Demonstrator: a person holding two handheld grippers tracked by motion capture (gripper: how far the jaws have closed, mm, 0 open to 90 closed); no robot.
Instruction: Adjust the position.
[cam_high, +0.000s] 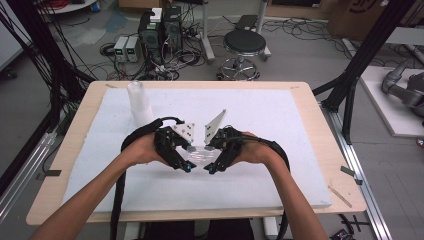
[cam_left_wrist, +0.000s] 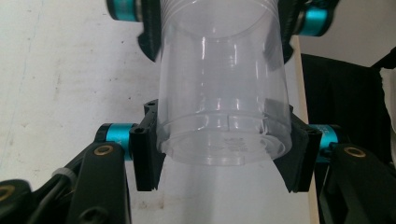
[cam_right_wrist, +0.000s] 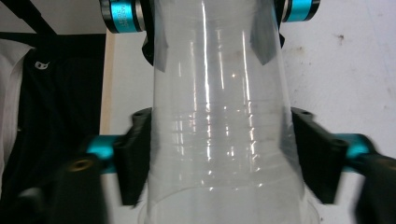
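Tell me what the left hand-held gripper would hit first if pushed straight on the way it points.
Probably the right hand-held gripper, which faces it across the clear plastic cup that the left hand-held gripper clamps; depth is hard to judge.

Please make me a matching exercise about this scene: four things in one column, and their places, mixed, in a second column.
Things:
1 clear cup
2 stack of cups
3 round stool
4 white mat

Places:
a on the floor
b covers the tabletop
c held above the mat
d stands at the mat's far left corner

Pairs: 1-c, 2-d, 3-a, 4-b
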